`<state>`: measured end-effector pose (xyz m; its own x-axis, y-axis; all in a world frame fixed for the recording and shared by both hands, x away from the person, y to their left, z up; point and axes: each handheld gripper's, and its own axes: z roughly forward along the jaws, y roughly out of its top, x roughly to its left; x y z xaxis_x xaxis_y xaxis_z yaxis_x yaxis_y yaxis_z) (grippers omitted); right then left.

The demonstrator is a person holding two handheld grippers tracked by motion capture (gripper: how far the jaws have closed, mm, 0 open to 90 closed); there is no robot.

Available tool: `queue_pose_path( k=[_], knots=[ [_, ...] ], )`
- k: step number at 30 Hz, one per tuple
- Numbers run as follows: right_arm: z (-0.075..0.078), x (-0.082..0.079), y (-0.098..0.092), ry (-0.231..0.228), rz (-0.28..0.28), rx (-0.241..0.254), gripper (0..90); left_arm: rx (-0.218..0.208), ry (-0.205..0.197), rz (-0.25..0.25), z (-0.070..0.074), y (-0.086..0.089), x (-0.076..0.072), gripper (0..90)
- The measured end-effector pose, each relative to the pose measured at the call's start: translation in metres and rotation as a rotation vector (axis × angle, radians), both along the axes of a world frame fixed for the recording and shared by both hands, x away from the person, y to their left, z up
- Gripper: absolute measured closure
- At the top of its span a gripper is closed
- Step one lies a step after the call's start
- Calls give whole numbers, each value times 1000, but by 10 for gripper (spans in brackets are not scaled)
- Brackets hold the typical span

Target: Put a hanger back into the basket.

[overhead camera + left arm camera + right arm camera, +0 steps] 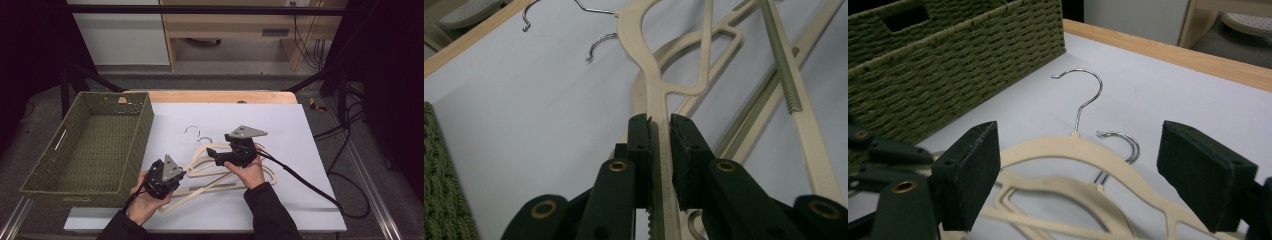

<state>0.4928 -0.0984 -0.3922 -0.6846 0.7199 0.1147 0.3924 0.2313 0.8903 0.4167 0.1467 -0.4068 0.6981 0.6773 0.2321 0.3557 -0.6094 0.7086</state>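
Where the white sheet (280,130) covers the wooden table (220,96), 2 cream plastic hangers lying overlapped near its middle, each with a thin metal hook. Upper hanger (212,155) (659,90) (1083,150): broad, smoothly curved shoulders, a cut-out loop below the neck, a matte, finely textured surface, silver hook (191,130) (1085,95) open and pointing away from the person. Lower hanger (200,192) (1048,192) partly under the first, its hook (205,139) (1120,145) just beside the other; a ribbed greenish bar (781,60) running along one arm in the left gripper view.

Clenched on a shoulder arm of the upper hanger, the left gripper (167,175) (659,150), black pads pressed flat against both faces of the cream strip, held in the person's left hand (145,202) at the near left of the pile. Released, the right gripper (222,152) (1093,185), jaws set wide to either side of the upper hanger's neck and shoulders without touching, nothing gripped between them, held in the right hand (250,172) above the pile.

Just left of the hangers, a woven olive-green basket (50,155) (948,75) with handle slots, standing at the sheet's left edge. Beyond the table, light wooden furniture (225,25) and loose cables (345,130) on the floor.
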Motion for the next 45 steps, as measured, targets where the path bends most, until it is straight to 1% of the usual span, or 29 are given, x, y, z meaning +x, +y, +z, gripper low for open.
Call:
queue_pose_path(
  k=[4, 5, 7, 8, 9, 10, 11, 12, 13, 14, 16, 17, 22, 24, 25, 26, 27, 29, 30, 31, 32, 35, 37, 38, 41, 42, 43, 44, 45],
  knots=[
    [-2, 12, 16, 15, -12, -38, 216, 9, -22, -3, 1, -1, -2, 795],
    [-2, 12, 16, 15, -12, -38, 216, 9, -22, -3, 1, -1, -2, 794],
    [-6, 22, 26, 30, -17, -73, 262, 11, -11, -6, 1, -2, -3, 794],
    [-6, 22, 26, 30, -17, -73, 262, 15, -14, -5, 1, -2, -3, 794],
    [-8, 26, 30, 45, -19, -72, 279, 13, -17, -2, 1, -2, -3, 794],
    [-11, 32, 35, 56, -14, -74, 320, 21, -11, 3, 1, -1, -3, 794],
    [-11, 32, 35, 56, -14, -74, 320, 21, -11, 3, 1, -1, -3, 794],
    [-15, 38, 42, 80, -19, -82, 352, 12, -8, -3, 0, -2, -3, 794],
    [-15, 38, 42, 80, -19, -82, 352, 12, -8, -3, 0, -2, -3, 794],
    [-20, 44, 47, 90, -22, -98, 390, 13, -16, -1, 0, -2, -3, 794],
    [-26, 49, 51, 119, -27, -109, 429, 15, -12, 4, 0, -2, -4, 794],
    [-28, 51, 53, 130, -28, -117, 454, 14, -21, -1, 0, -2, -4, 794],
    [-37, 58, 56, 176, -16, -115, 598, 17, -20, -1, -1, -2, -4, 794],
    [-39, 60, 56, 197, -19, -117, 678, 23, -18, -5, -1, -2, -4, 794],
    [-39, 60, 56, 197, -19, -117, 678, 23, -18, -5, -1, -2, -4, 794],
    [-39, 61, 56, 222, -18, -111, 751, 24, -19, -8, -2, -3, -4, 794],
    [-39, 61, 56, 230, -6, -106, 786, 22, -23, -6, -2, -4, -5, 794],
    [-37, 59, 56, 241, -1, -98, 832, 23, -20, -9, -2, -4, -6, 794],
    [-37, 59, 55, 234, 3, -102, 836, 22, -23, -10, -2, -4, -6, 794],
    [-35, 57, 55, 242, -9, -95, 838, 22, -23, -10, -2, -4, -6, 793],
    [-34, 56, 55, 238, -8, -103, 840, 16, -9, -11, -4, -5, -8, 793],
    [-32, 54, 54, 231, -16, -106, 846, 20, -4, -14, -6, -5, -9, 792],
    [-28, 50, 53, 220, -35, -97, 888, 28, 11, -16, -11, -5, -11, 787],
    [-26, 48, 53, 219, -34, -83, 893, 31, 8, -14, -12, -5, -11, 784],
    [-22, 42, 52, 199, -36, -83, 897, 30, 20, -18, -15, -4, -11, 781],
    [-22, 40, 52, 183, -32, -83, 897, 33, 39, -25, -19, -3, -11, 782],
    [-21, 37, 52, 180, -35, -80, 898, 42, 33, -24, -21, -3, -10, 782],
    [-21, 35, 51, 164, -36, -81, 898, 29, 39, -30, -22, -2, -9, 778],
    [-21, 32, 51, 159, -42, -79, 898, 29, 39, -30, -22, -2, -9, 767]
  ],
)
